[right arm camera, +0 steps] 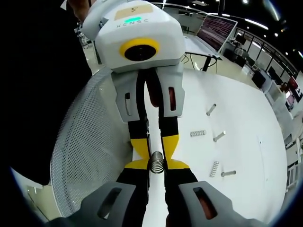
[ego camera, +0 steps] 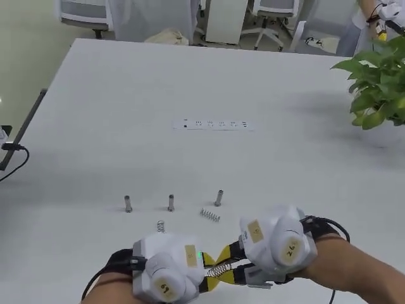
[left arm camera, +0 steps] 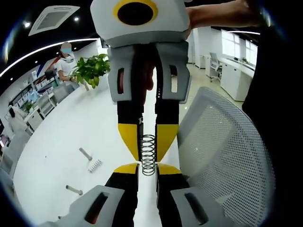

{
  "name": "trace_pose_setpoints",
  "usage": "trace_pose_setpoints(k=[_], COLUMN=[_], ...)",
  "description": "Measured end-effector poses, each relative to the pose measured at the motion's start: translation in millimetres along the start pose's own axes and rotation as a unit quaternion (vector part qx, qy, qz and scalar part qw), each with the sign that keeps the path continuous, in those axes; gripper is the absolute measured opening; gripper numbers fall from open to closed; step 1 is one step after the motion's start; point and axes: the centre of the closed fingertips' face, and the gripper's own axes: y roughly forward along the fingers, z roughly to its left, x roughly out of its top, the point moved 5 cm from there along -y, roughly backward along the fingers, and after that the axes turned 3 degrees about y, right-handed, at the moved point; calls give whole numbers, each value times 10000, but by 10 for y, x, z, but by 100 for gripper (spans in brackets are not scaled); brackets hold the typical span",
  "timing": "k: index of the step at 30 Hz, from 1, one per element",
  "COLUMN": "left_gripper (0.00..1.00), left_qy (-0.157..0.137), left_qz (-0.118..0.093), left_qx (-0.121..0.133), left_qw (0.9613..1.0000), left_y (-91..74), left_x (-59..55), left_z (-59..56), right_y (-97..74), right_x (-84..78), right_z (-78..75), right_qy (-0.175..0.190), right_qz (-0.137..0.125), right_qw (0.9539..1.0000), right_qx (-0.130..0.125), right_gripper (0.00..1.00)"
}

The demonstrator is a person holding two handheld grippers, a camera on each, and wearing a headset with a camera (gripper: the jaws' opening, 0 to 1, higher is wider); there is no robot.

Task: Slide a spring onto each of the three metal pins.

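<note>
White workbench (ego camera: 190,82) bears three upright metal pins (ego camera: 171,202) and two loose springs (ego camera: 210,215). Nearer the person, the left gripper (left arm camera: 147,170) and right gripper (right arm camera: 157,164) meet tip to tip, both nearly closed, pinching one spring (left arm camera: 148,149) between them.

small lettering on my left gripper (right arm camera: 155,150) housing, above green light (right arm camera: 131,20): reads roughly "xcnsc", blurred. round sticker (ego camera: 290,249) on my right gripper (ego camera: 218,268): digits, can't tell which.

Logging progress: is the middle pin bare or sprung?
Bare: middle pin shows plain metal; two springs lie on the table, a third spring between left tool and right tool.
</note>
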Motion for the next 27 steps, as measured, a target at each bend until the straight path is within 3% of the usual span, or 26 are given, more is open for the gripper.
trace_pose_setpoints(k=[2, 3, 9, 14, 27], left_gripper=[8, 9, 12, 15, 24], left_qy=[-192, -223, -666, -1026, -1530], left_qz=[-23, -34, -92, -177, -159], left_qx=[-148, 17, 279, 478, 1085], left_qw=[9997, 9997, 9973, 9934, 9821], left_y=[-6, -29, -126, -220, -475], left_x=[-22, -41, -140, -209, -440], left_z=[-24, 19, 132, 214, 378], right_y=[-6, -14, -37, -48, -73], right_x=[-12, -31, -109, -158, -261], right_z=[-8, -18, -43, -79, -249], right_qy=[48, 92, 192, 267, 376], right_qz=[-22, -36, -16, -5, 123], right_qw=[10000, 9999, 9998, 9995, 9989], right_qx=[-23, -60, -112, -153, -266], right_gripper=[9, 9, 9, 9, 9])
